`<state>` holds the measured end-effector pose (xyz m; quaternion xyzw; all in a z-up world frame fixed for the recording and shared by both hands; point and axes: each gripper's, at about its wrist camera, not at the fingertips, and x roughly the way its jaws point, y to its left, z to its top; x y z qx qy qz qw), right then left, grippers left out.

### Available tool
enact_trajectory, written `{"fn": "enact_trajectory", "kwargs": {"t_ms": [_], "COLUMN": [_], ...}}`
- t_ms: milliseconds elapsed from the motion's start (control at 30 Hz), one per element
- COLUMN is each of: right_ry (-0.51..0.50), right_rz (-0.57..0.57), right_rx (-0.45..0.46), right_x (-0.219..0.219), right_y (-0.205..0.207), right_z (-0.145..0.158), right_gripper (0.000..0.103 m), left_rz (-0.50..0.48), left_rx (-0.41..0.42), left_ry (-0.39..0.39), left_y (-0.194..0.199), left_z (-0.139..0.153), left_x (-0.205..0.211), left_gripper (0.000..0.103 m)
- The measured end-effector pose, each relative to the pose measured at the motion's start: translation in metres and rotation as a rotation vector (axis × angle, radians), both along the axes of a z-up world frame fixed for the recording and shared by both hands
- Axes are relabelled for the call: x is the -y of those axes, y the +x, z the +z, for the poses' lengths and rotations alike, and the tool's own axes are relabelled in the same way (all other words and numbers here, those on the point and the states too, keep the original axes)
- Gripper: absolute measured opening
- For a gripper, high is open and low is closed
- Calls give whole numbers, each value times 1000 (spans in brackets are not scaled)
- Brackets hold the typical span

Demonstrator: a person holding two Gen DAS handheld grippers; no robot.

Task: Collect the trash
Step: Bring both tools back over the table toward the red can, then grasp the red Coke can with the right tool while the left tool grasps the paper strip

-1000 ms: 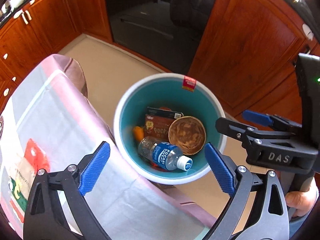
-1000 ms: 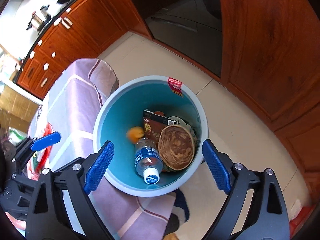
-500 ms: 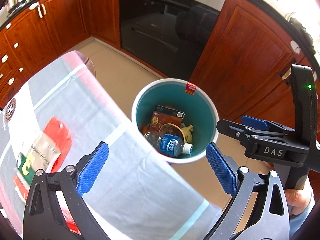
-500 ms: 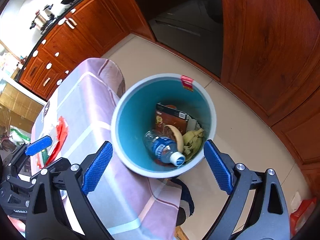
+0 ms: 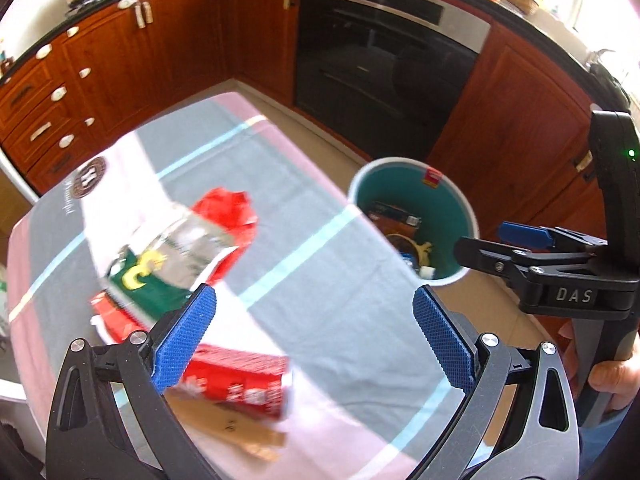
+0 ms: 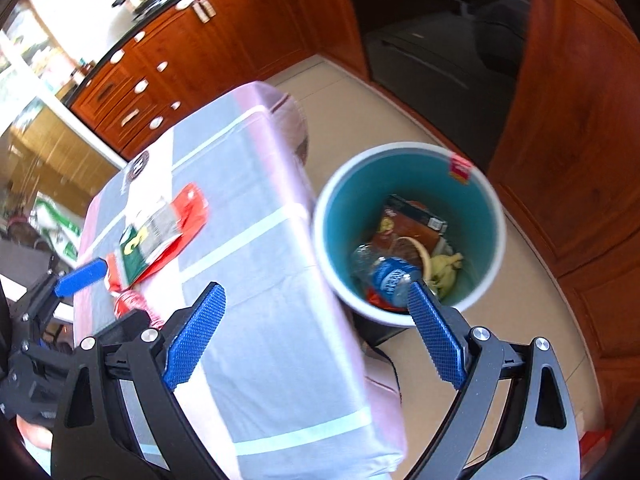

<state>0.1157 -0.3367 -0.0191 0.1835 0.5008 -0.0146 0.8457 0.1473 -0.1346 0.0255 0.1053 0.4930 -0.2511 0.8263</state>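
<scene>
Left claw (image 5: 314, 336) wide apart, empty, over cloth-covered tabletop (image 5: 320, 280), right claw (image 6: 316, 334) wide apart, empty, beside white-rimmed teal trash bin (image 6: 340, 216), red-green foil wrappers (image 5: 180, 248) on tabletop

Both views have swung away from the bin (image 5: 440, 188), bringing the wrappers (image 5: 180, 248) on the table (image 5: 328, 320) into sight.

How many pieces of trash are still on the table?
3 that I can make out, overlapping at the far end: a red wrapper, a green-and-silver packet on it, and a red box nearest the left gripper. Blur may hide more.
</scene>
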Motion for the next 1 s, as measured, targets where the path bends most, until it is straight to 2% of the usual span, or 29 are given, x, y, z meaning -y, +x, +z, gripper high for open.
{"fn": "enact_trajectory", "kwargs": {"t_ms": [267,500,700,1000], "right_ry": [-6,-32,-95,-76], "right_rz": [149,376,515,561], "right_rx": [-14,-70,-110,-130], "right_x": [-67,-147,-198,-215], "right_y": [17,37,52,70], "right_z": [-1,-18,-38,-52], "right_gripper": [88,88,88,88], "left_rz": [162,279,327,329], "left_rx": [-5,-55,-97,-121], "left_ry": [22,37,24,40], "left_y": [14,19,24,32], "left_z": [-4,-26,-44,-59], "left_x": [-94,-158,-187,-195], "left_gripper": [99,99,99,99]}}
